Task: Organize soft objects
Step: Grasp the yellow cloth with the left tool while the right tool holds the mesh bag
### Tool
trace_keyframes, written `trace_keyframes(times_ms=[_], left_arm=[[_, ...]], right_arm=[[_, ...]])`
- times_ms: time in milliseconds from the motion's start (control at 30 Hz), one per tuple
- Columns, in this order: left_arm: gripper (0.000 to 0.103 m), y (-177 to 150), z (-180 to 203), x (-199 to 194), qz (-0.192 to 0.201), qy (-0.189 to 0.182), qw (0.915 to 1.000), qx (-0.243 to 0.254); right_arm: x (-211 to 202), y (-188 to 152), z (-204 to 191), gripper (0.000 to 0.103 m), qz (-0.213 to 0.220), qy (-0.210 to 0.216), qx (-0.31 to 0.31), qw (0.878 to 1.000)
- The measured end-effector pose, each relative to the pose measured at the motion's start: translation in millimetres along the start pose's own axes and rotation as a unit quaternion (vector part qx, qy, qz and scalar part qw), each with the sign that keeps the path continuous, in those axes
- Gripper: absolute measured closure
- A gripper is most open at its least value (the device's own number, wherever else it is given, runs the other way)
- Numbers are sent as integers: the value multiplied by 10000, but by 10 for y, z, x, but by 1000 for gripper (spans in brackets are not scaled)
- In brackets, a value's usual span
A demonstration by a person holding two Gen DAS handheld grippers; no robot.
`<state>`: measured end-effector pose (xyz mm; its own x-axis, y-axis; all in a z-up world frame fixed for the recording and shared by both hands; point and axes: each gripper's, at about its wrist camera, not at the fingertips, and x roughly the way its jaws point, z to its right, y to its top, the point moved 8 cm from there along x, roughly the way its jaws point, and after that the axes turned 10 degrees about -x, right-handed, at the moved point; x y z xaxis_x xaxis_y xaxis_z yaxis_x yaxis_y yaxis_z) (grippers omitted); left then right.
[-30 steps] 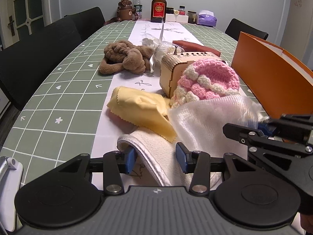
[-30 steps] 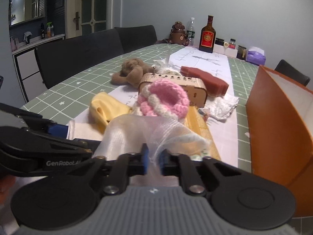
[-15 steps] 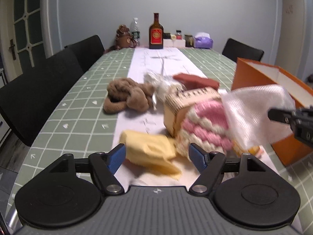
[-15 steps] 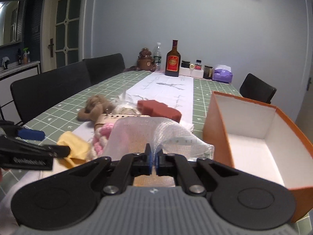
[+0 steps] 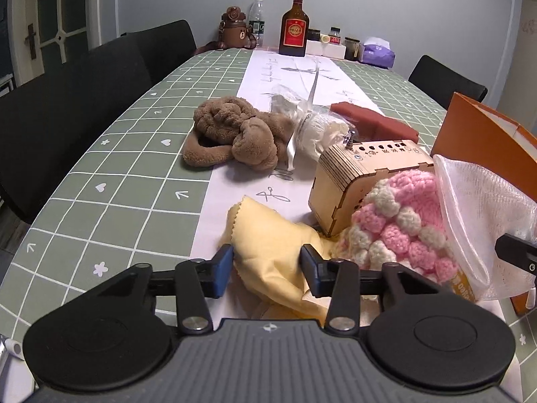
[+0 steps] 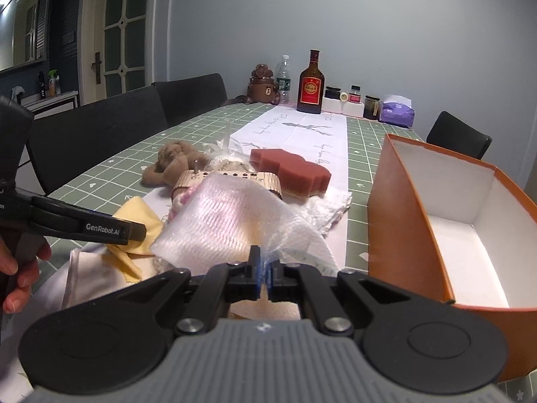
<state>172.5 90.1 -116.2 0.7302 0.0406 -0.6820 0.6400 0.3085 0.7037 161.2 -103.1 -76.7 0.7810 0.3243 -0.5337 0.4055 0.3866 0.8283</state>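
My right gripper (image 6: 265, 277) is shut on a white mesh cloth (image 6: 231, 225) and holds it above the table, left of the open orange box (image 6: 396, 208). The cloth also shows at the right in the left wrist view (image 5: 483, 215). My left gripper (image 5: 266, 268) is open, its fingers on either side of a yellow cloth (image 5: 268, 238). A pink-and-white knitted hat (image 5: 399, 225) leans on a wooden box (image 5: 365, 174). A brown plush toy (image 5: 235, 134) and a bagged white soft item (image 5: 315, 127) lie farther back.
A dark red sponge block (image 6: 288, 168) lies behind the wooden box. A white towel (image 6: 90, 275) lies under the yellow cloth. Bottles, jars and a tissue pack (image 6: 397, 114) stand at the table's far end. Black chairs (image 5: 67, 100) line the left side.
My right gripper lifted the mesh cloth off the table and carried it toward the orange box. My left gripper rose, then dropped back down over the yellow cloth, still open.
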Motion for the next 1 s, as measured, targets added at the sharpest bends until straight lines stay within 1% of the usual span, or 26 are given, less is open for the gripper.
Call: trace_keyframes(times_ms=[33,67,133,200,300,500,600,733,800,900,1000], left_arm=[[62,9,4,-24,54,-12,10000,11],[102,24,13,-61,128,-13,9999,62],[101,70,20,-148,306,74,9994,126],[101,126,27,-251,410,-74,9991,97],[101,215,31,-416,587,-153,9981,86],[101,423,103,-815,935,-436,9946,94],[101,511,198,-1004,1007,-598,9930,123],[101,587,417,-1222,1059,-761,9910,287],[101,608,560,-1301,1078,-913,9893,362],[101,621,857,-1389,1115,-1155,9855,555],[101,620,1221,-1481,1153,-1464,9798,722]], right_arm=[[-9,-3,4,103,4,-4,12,10000],[-19,0,5,103,11,-5,12,10000],[-60,7,11,103,47,-28,-1,10000],[-106,31,21,103,95,-49,-14,9999],[-186,72,42,103,181,-82,-29,9998],[-390,163,85,103,407,-140,-79,9990],[-500,224,125,103,487,-37,-40,9988],[-682,318,225,103,570,6,-81,9983],[-774,370,299,103,614,21,-88,9981],[-935,462,452,103,711,-6,-91,9974],[-1070,549,637,103,727,-70,-163,9972]])
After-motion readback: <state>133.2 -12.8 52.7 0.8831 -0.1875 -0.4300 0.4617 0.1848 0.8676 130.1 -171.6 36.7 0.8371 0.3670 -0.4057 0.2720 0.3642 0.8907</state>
